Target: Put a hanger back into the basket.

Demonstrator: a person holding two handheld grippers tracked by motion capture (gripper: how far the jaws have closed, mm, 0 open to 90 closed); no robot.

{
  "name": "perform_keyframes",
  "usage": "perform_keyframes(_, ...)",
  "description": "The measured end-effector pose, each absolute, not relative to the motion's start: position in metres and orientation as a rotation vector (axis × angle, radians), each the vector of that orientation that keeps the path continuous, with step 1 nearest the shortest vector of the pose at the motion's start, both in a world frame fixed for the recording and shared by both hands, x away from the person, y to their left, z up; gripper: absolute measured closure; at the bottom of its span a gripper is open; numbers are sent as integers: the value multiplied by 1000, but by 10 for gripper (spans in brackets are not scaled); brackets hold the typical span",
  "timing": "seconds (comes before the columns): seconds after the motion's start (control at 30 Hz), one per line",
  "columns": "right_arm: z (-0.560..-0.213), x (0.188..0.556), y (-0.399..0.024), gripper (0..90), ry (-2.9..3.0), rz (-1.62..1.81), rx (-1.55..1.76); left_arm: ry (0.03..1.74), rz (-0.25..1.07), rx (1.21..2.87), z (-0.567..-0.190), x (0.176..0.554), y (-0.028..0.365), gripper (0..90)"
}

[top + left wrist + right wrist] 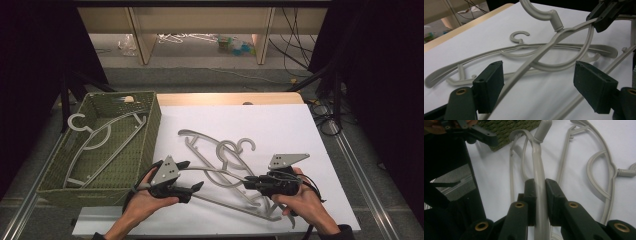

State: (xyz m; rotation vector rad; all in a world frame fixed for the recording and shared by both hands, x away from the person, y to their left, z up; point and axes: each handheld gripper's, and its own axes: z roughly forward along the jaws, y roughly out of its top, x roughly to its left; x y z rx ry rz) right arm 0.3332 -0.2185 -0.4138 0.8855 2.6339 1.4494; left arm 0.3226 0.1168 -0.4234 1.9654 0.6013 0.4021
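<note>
Two tools at work: right tool (540, 192) clamped on grey plastic hanger (539, 170), left tool (539, 87) agape; risks dragging tangled neighbouring hangers (220, 150) off white tabletop (290, 125).

Bare white sheet (280, 120) beyond tangled hangers (220, 155); basket (150, 125) alongside.

the hangers (220, 160) on the table are all plain pale grey plastic, with no pattern, and the hanger in the basket (102, 137), at 9 o'clock, has the same grey. the basket (150, 130) is olive green with a fine woven pattern. the sheet (280, 125) covering the table is white, and a light wooden edge (225, 98) shows at 12 o'clock. the left gripper (537, 87) and the right gripper (540, 195) have very dark green-black jaws with small brass-coloured rings, and each carries a grey plate (287, 160).
</note>
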Motion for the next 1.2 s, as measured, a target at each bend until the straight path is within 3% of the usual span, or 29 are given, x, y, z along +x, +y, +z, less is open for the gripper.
perform_keyframes(0.13, -414, 332, -218, 806, 2634, 1449, 870, 565, 371, 2016, -421, 334, 105, 289)
perform_keyframes(0.17, -413, 331, -218, 807, 2631, 1451, 863, 558, 362, 2032, -421, 335, 103, 347)
perform_keyframes(0.63, -412, 328, -215, 806, 2648, 1432, 788, 401, 311, 2189, -417, 353, 82, 482)
perform_keyframes(1.03, -412, 326, -213, 805, 2675, 1434, 739, 252, 309, 2280, -417, 354, 73, 690)
perform_keyframes(1.2, -413, 327, -215, 805, 2671, 1444, 714, 185, 339, 2315, -410, 352, 72, 727)
